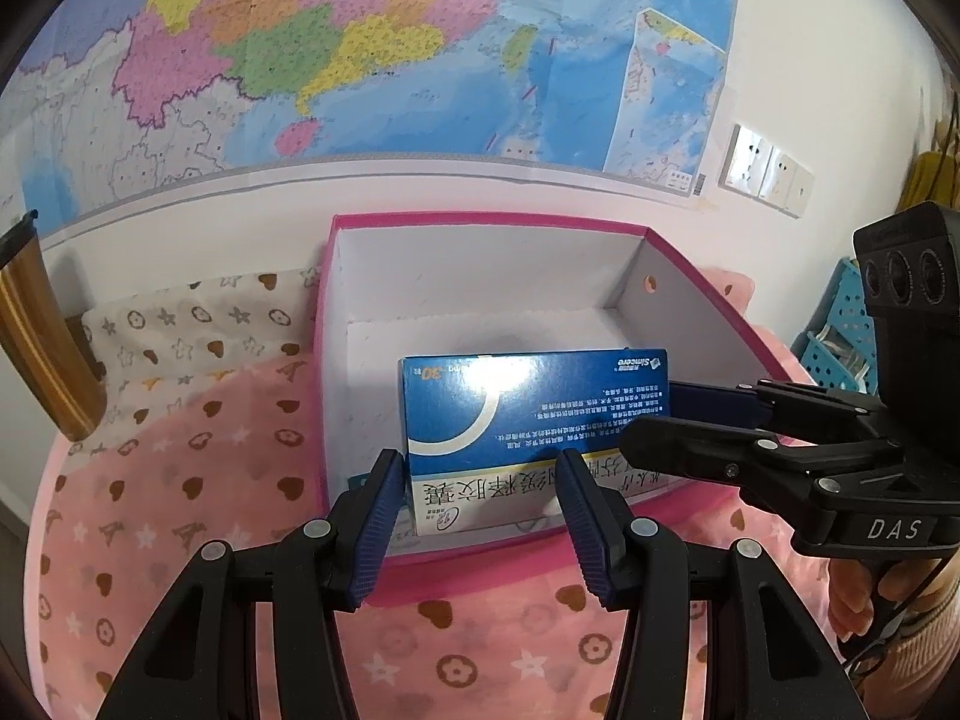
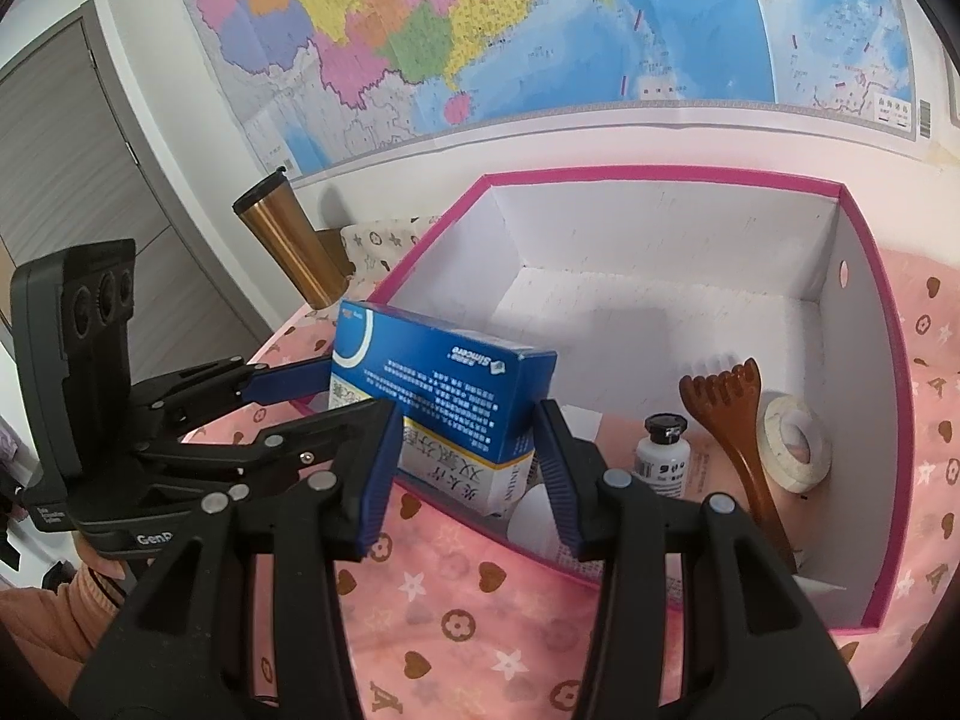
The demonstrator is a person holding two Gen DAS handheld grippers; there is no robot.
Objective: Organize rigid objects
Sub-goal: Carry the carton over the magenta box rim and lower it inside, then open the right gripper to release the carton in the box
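Observation:
A blue and white medicine box hangs tilted over the near left part of a pink-rimmed storage box with a white inside. My left gripper is shut on one end of the medicine box. My right gripper is shut on the other end. Both pairs of blue pads press against its sides. Lying inside the storage box are a small white bottle with a black cap, a brown wooden scratcher, a roll of white tape and a white rounded thing, partly hidden.
A pink patterned cloth covers the surface under the storage box. A gold flask stands at the back left by the wall with a map. A blue perforated basket sits at the far right. A person's hand holds the right gripper.

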